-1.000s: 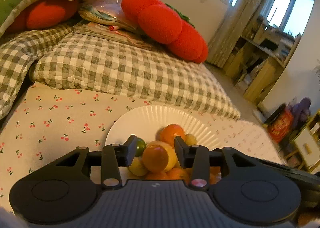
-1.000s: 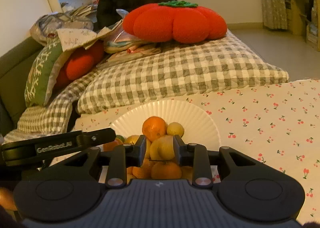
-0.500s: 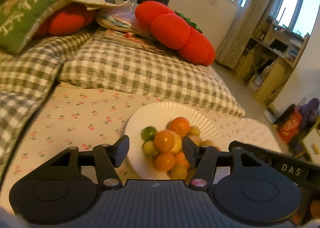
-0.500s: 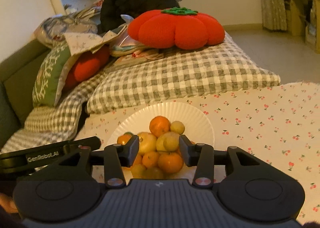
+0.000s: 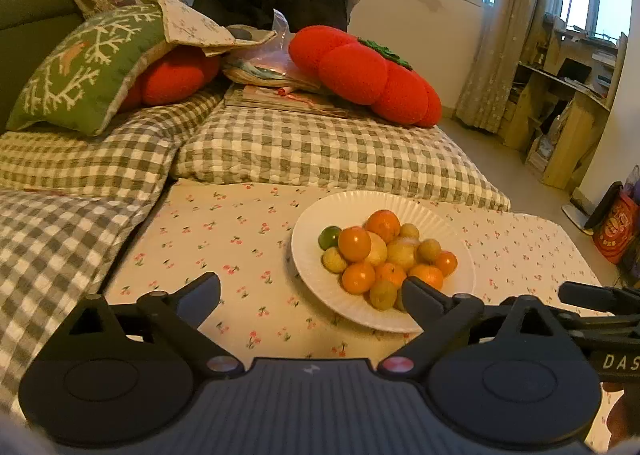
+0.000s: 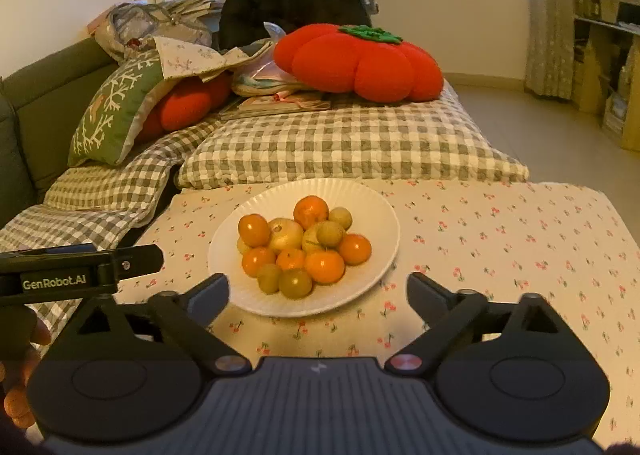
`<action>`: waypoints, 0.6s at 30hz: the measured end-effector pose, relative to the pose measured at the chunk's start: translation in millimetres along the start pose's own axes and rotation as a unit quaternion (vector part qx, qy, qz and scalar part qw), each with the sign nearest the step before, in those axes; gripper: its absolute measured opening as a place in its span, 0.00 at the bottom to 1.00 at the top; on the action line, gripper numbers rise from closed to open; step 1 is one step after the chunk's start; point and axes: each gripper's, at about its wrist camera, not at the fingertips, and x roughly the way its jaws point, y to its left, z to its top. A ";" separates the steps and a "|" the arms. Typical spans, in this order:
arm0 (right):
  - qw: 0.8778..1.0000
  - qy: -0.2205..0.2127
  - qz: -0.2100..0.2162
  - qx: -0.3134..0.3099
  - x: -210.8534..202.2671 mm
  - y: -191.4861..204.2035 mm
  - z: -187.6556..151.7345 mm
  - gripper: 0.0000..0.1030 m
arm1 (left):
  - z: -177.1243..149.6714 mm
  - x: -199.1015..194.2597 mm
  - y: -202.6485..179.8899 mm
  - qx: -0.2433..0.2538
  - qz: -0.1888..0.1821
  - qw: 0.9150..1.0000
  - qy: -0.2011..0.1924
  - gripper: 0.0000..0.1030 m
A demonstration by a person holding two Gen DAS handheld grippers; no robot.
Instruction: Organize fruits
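Note:
A white ribbed plate (image 5: 312, 223) (image 6: 380, 215) on the cherry-print cloth holds a pile of several fruits: oranges (image 5: 354, 244) (image 6: 325, 266), yellow-green ones (image 5: 334, 260) (image 6: 295, 283) and one green lime (image 5: 329, 238). My left gripper (image 5: 310, 289) hangs back from the plate's near left edge, its jaws opening wide with nothing between them. My right gripper (image 6: 318, 289) sits just short of the plate's near rim, jaws also opening wide and empty. The other gripper's black body shows at each view's side edge.
The cherry-print cloth (image 6: 500, 239) covers the table. Behind it lie checked cushions (image 6: 340, 147), a red tomato-shaped pillow (image 6: 360, 63), a green pillow (image 5: 88, 67) and piled papers. A person's fingers (image 6: 16, 403) show at the lower left of the right wrist view.
Both grippers pulled back and up from the fruit pile. Their jaws, which were closed around fruits on the plate, spread wide, leaving the fruits on the plate.

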 end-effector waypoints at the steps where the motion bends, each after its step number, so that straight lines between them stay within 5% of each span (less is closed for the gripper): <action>1: 1.000 -0.001 -0.004 0.001 -2.3 1.6 -3.1 0.99 | -2.7 -5.3 -0.2 0.001 0.002 1.000 -0.002 0.93; 18: 1.000 -0.008 -0.006 0.004 -34.0 15.1 -33.0 1.00 | -40.2 -56.9 -9.8 0.026 0.029 0.999 -0.019 0.93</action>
